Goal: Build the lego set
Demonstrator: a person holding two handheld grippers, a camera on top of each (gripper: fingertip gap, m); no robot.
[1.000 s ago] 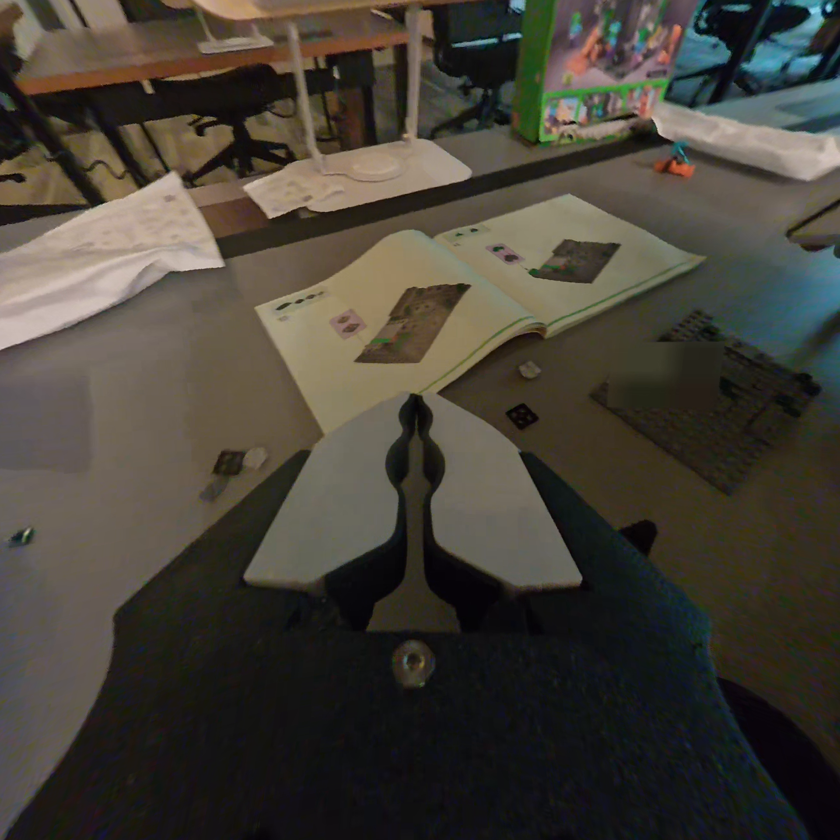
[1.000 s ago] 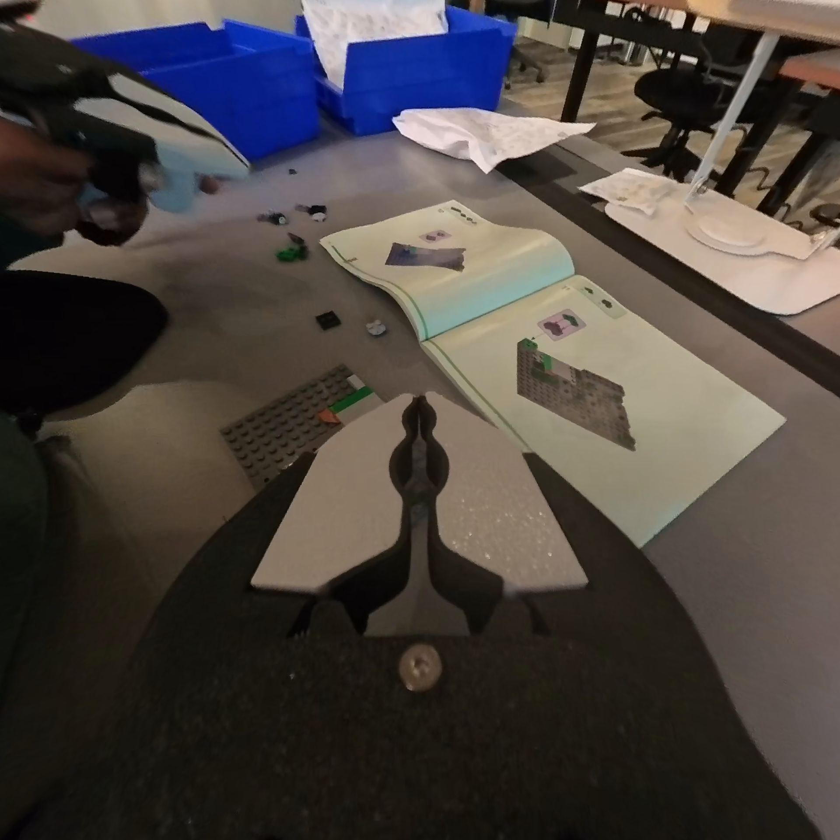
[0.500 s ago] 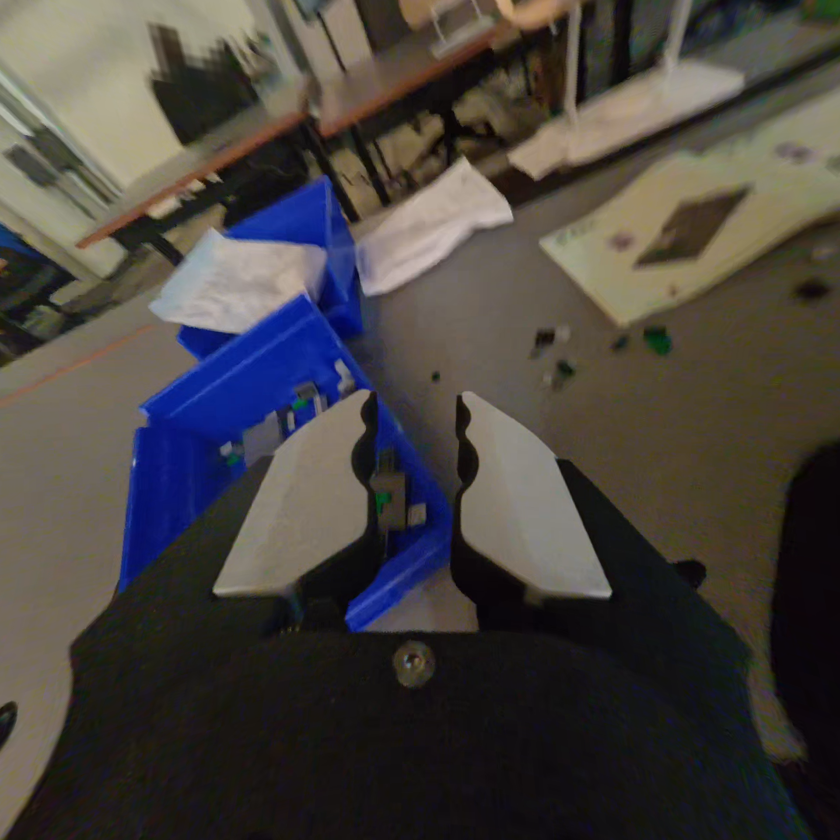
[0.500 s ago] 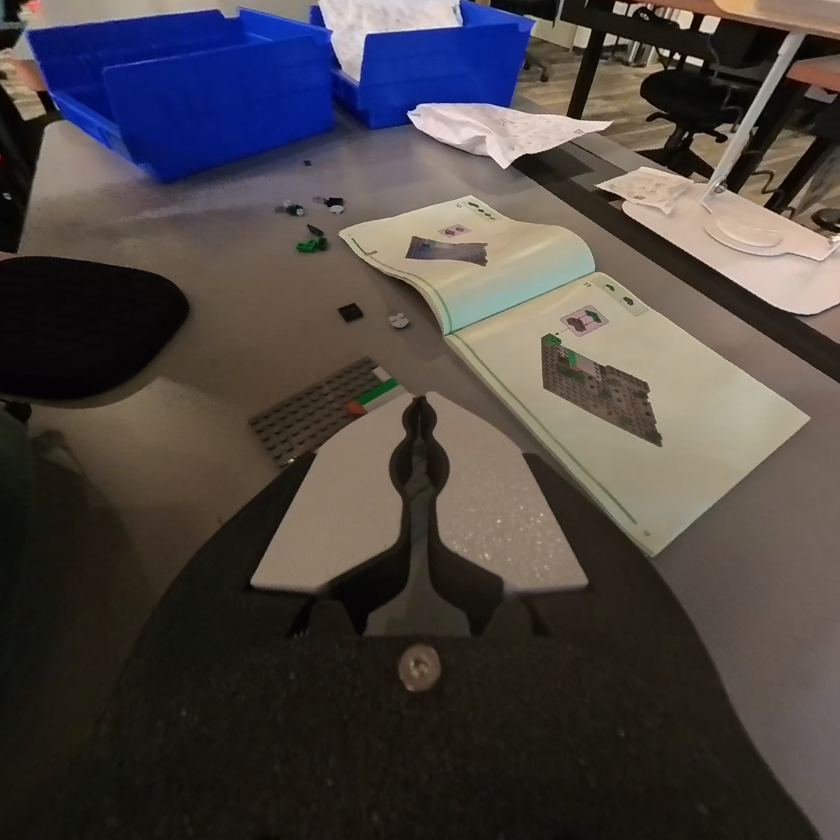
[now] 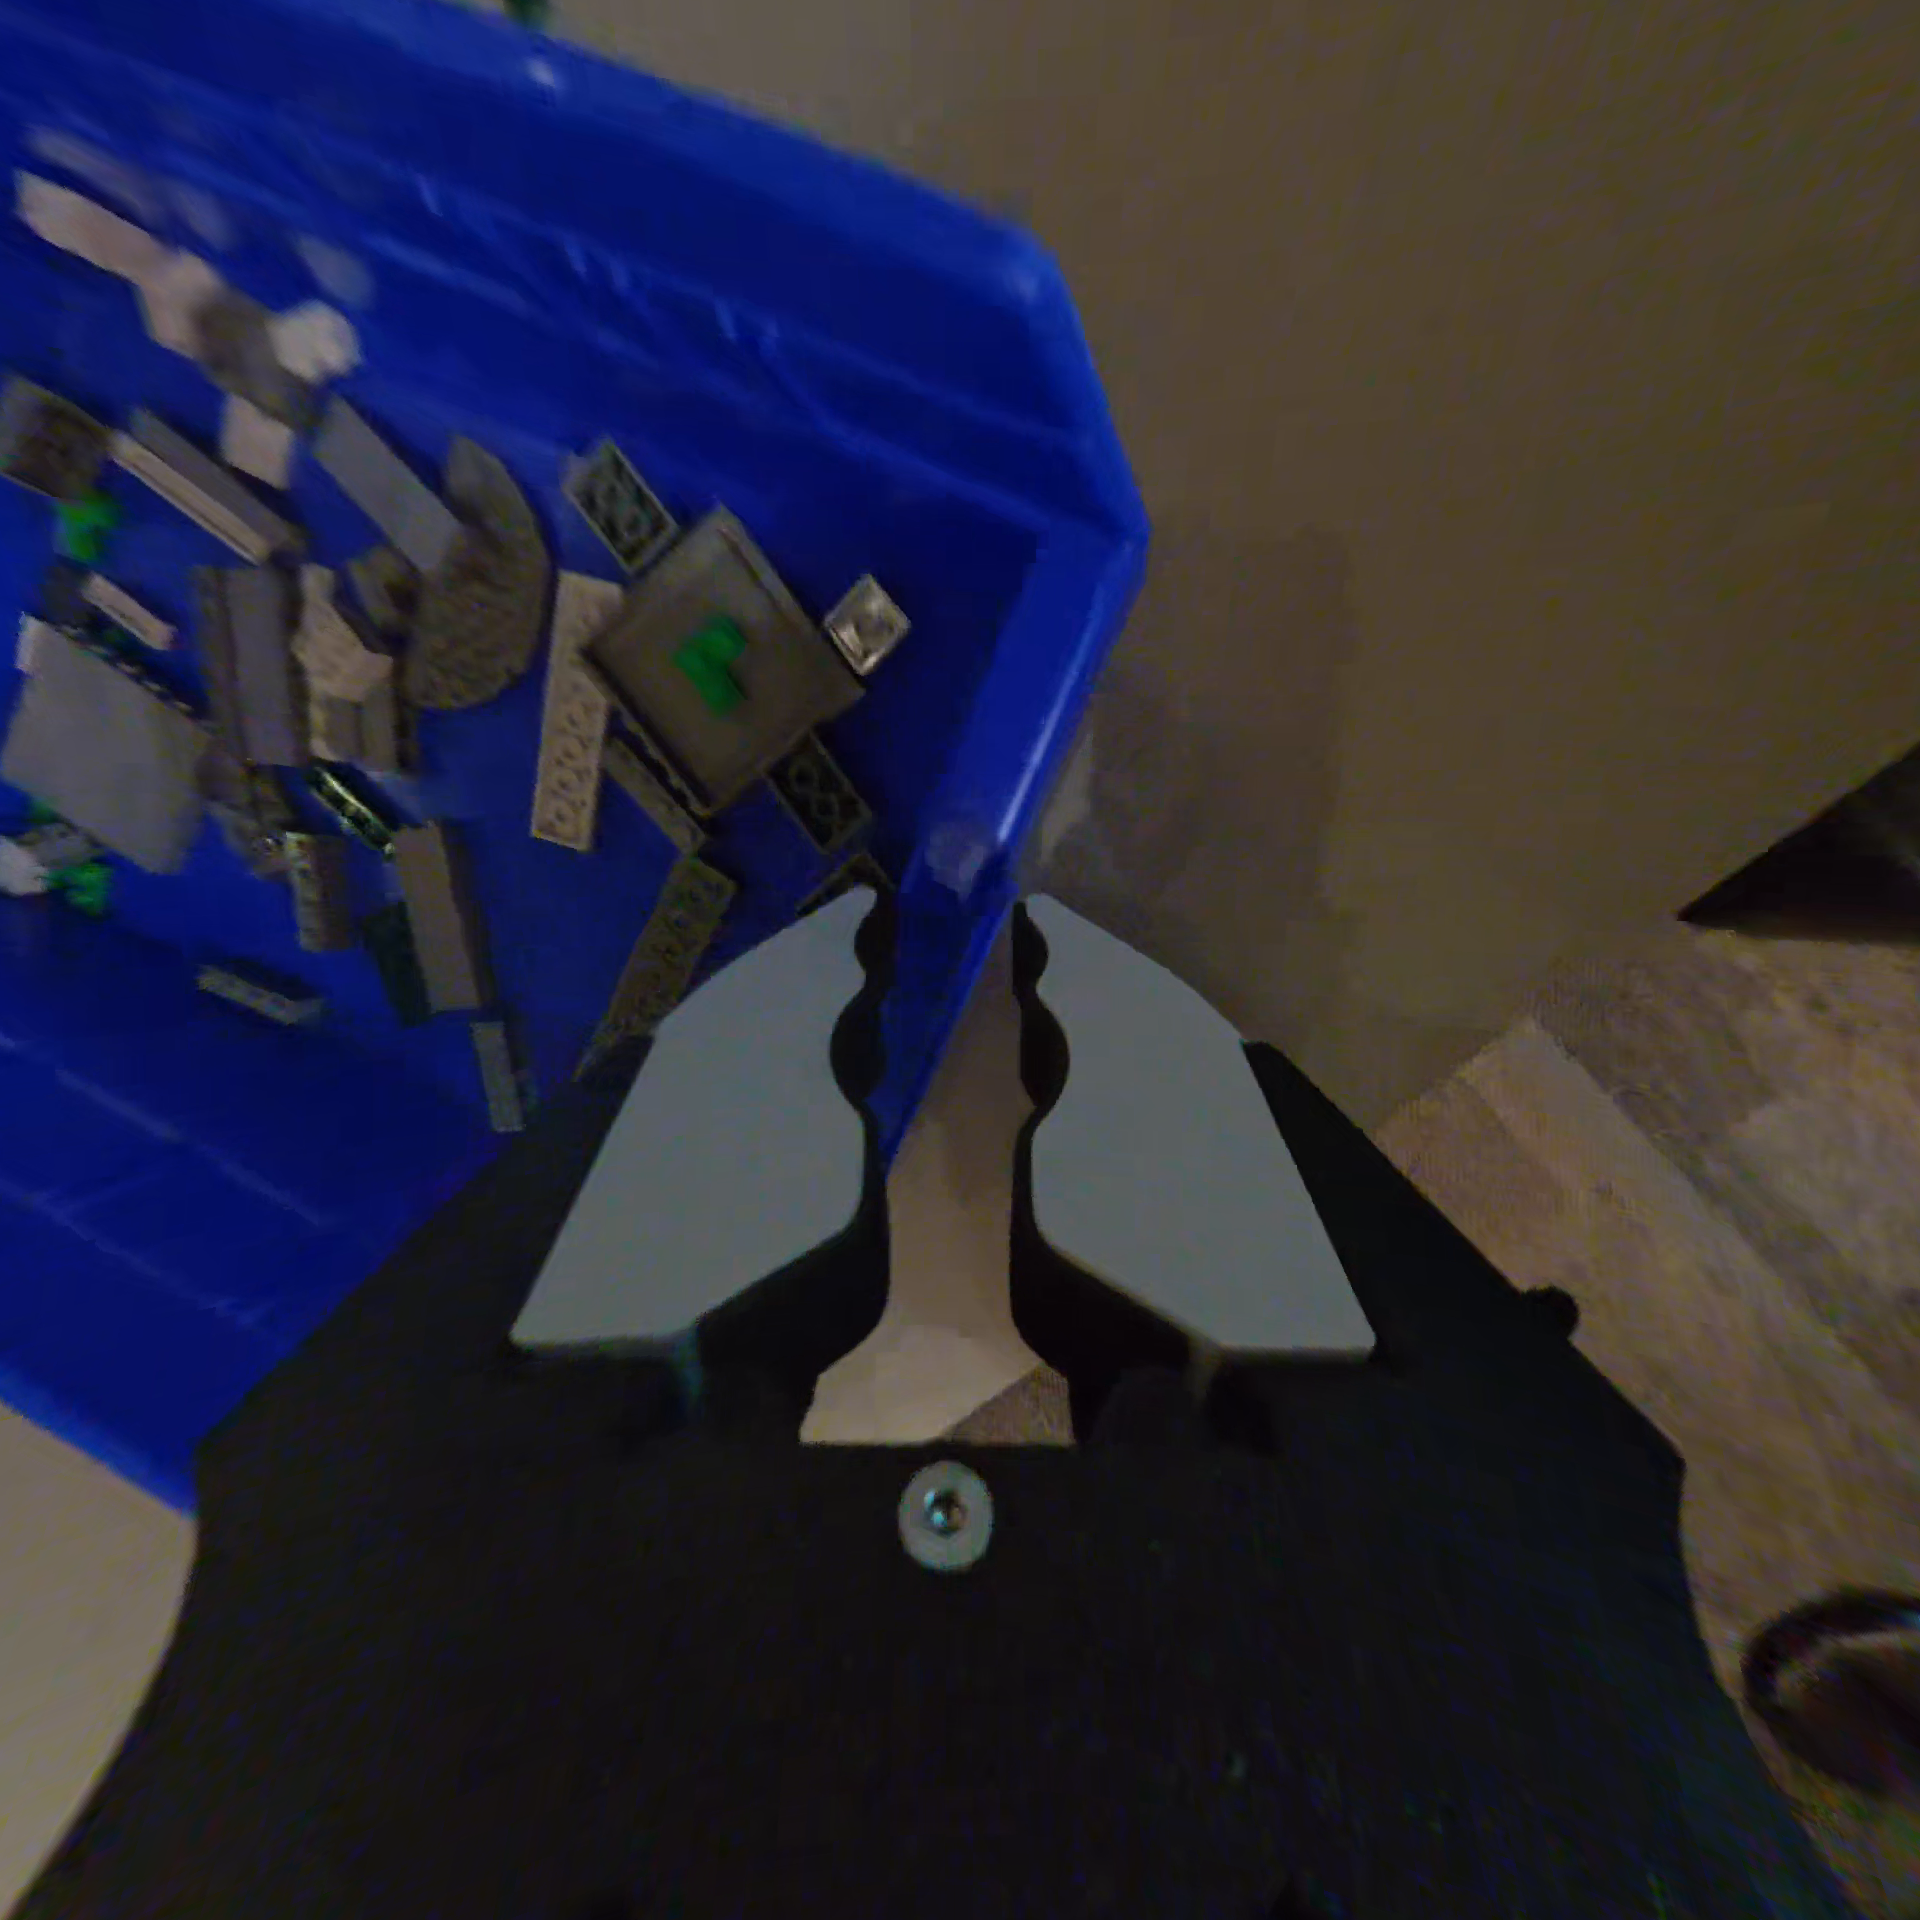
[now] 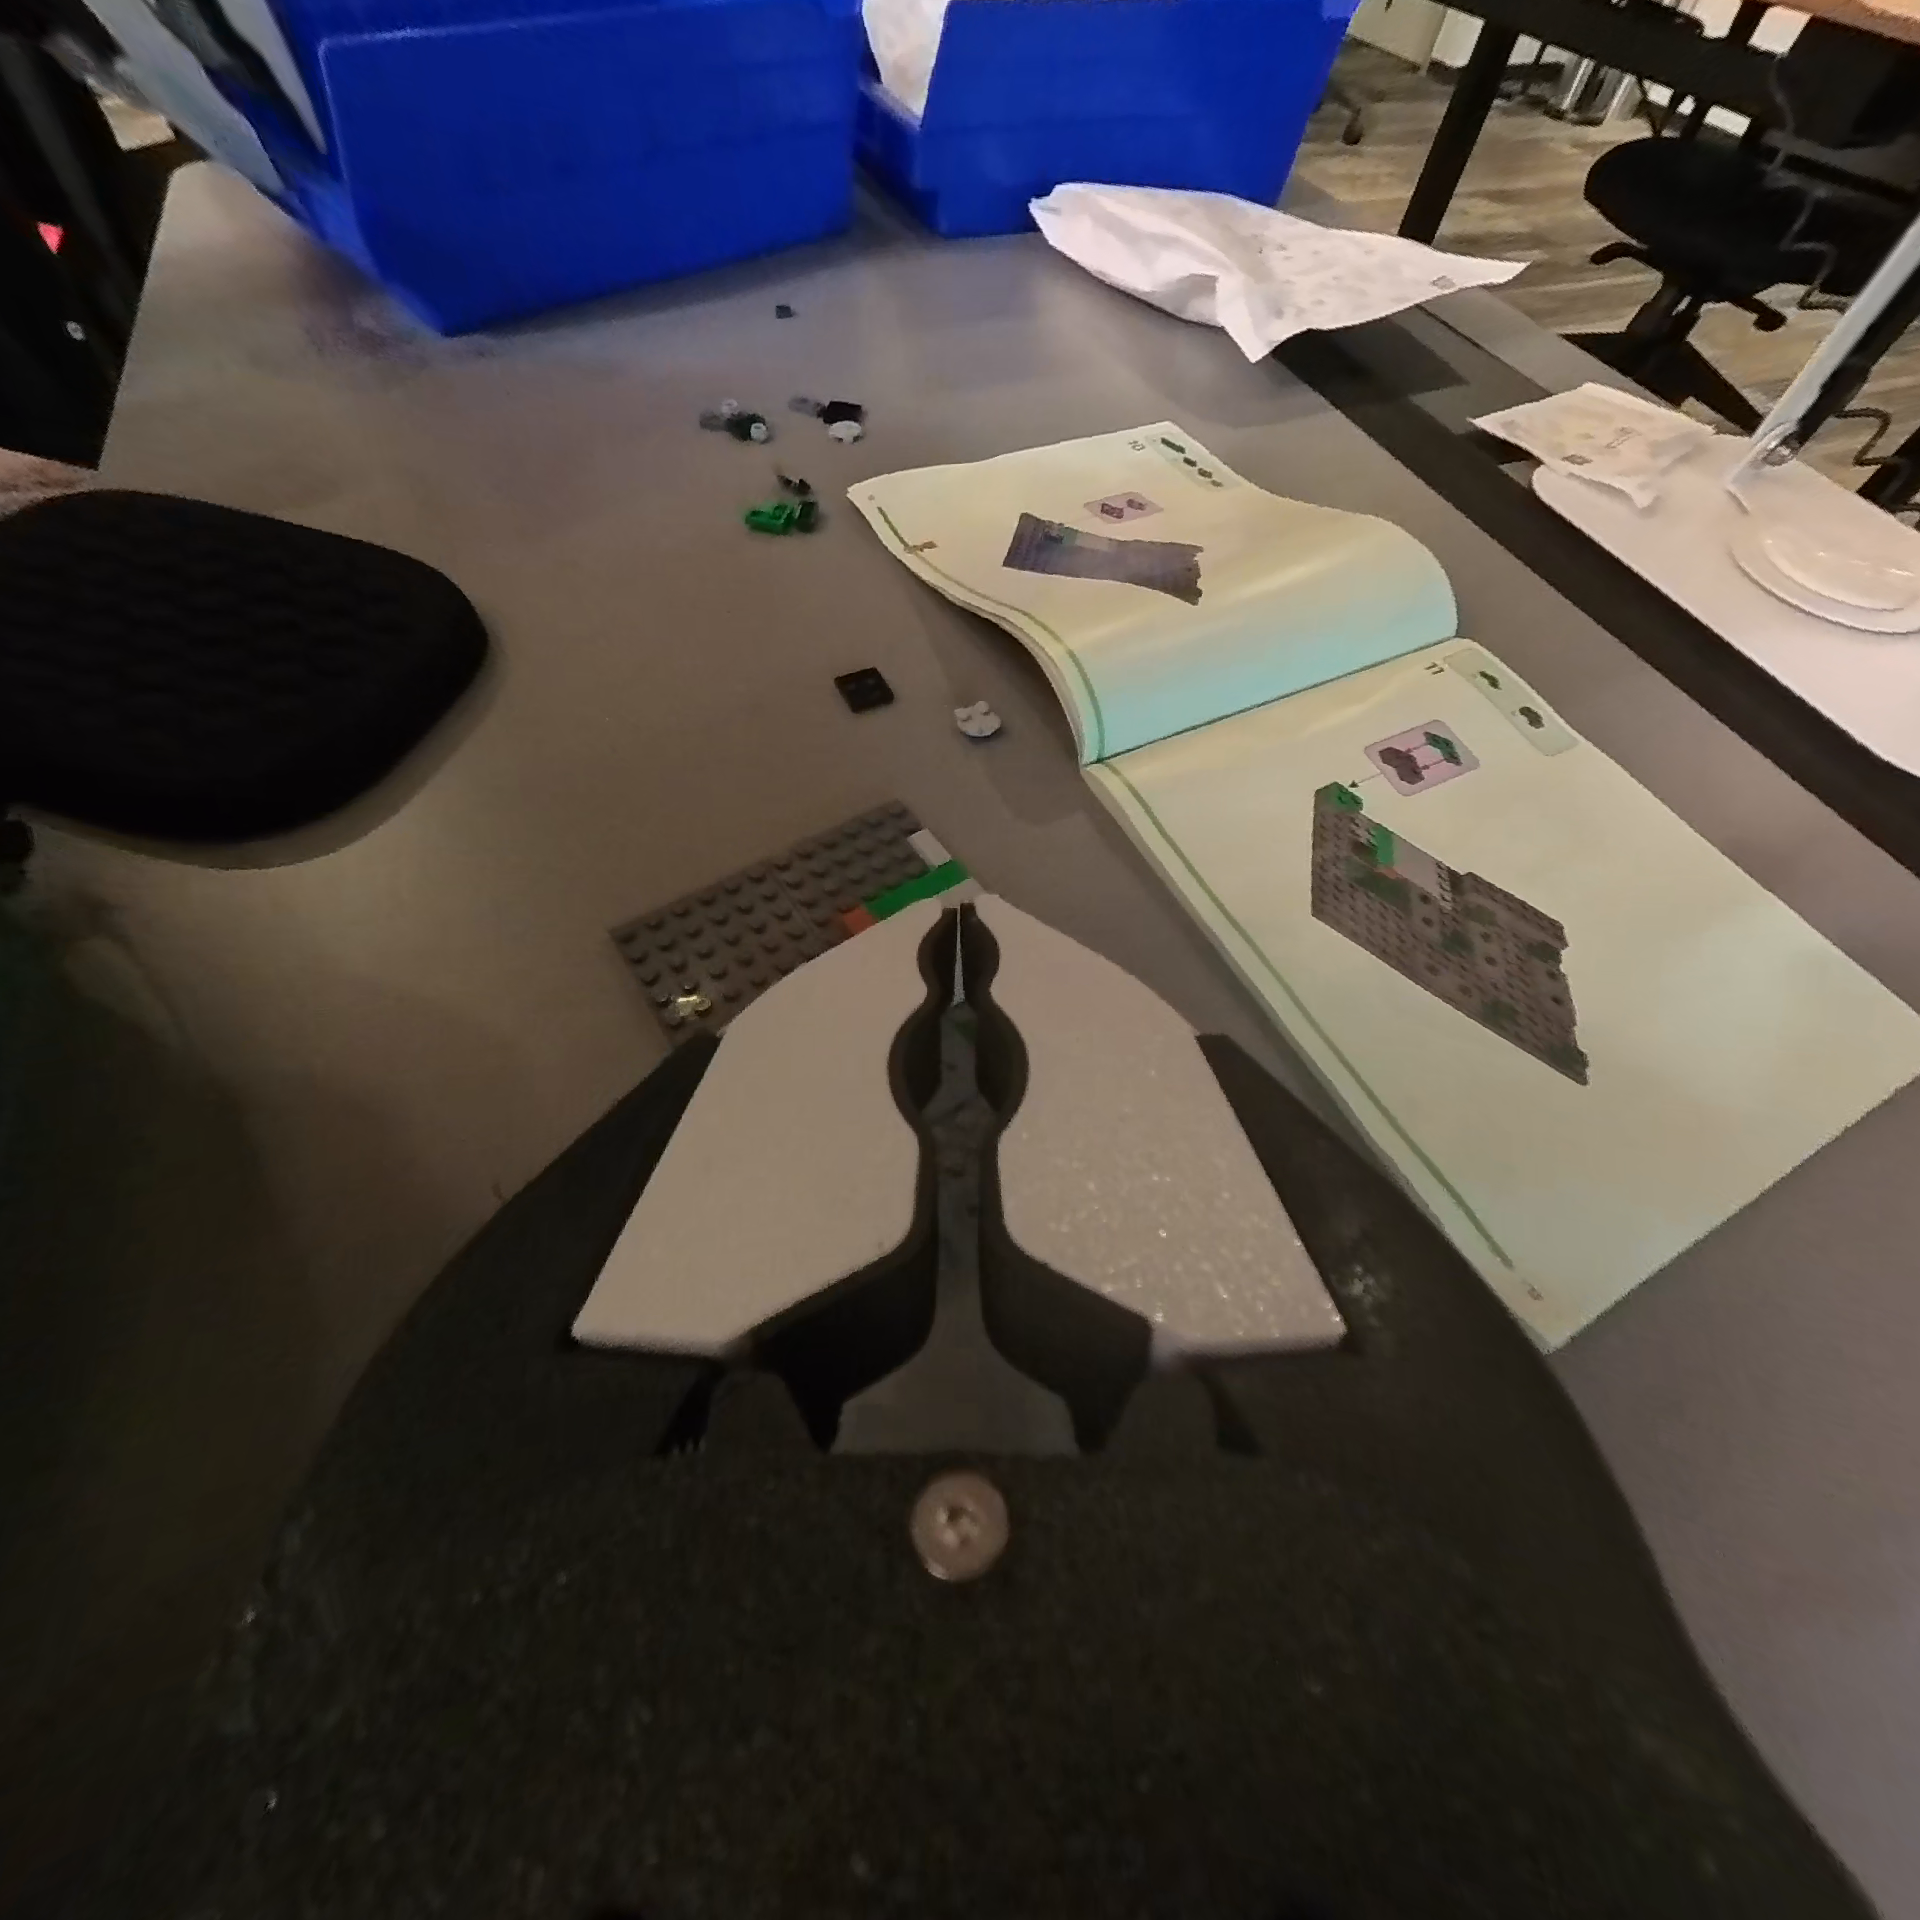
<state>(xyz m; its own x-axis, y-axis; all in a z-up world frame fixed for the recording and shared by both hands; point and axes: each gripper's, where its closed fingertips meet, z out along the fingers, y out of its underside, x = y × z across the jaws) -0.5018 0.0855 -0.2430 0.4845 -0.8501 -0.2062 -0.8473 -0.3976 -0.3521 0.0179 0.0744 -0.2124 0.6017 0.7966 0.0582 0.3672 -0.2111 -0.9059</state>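
A: Item 1, left gripper (image 5: 948,914)?
B: Over near corner of blue parts bin (image 5: 1081,665), fingers apart by a narrow gap, nothing between them. Bin rim shows thru the gap.

A: Bin contents?
B: Loose gray plates and bricks, blurred. Clearest: square gray piece w/ green bits on top (image 5: 722,665), small clear square tile (image 5: 868,636) just beside it, a half-round gray plate (image 5: 483,613).

A: Item 2, right gripper (image 6: 964,914)?
B: Closed tip to tip, empty as far as seen, above the gray baseplate (image 6: 769,925). Plate carries green, white, red pieces at its far corner.

A: Rest of table?
B: Open instruction booklet (image 6: 1351,831) right of plate; black square tile (image 6: 864,690), small white round piece (image 6: 977,719), green bits (image 6: 779,514) loose between plate and bins.

A: Step?
B: Prob. parts fetch, build barely started. Next: left moves in over bin interior, picks one piece, drops onto its edges, closes. Pieces overlap, so risk of grabbing two.
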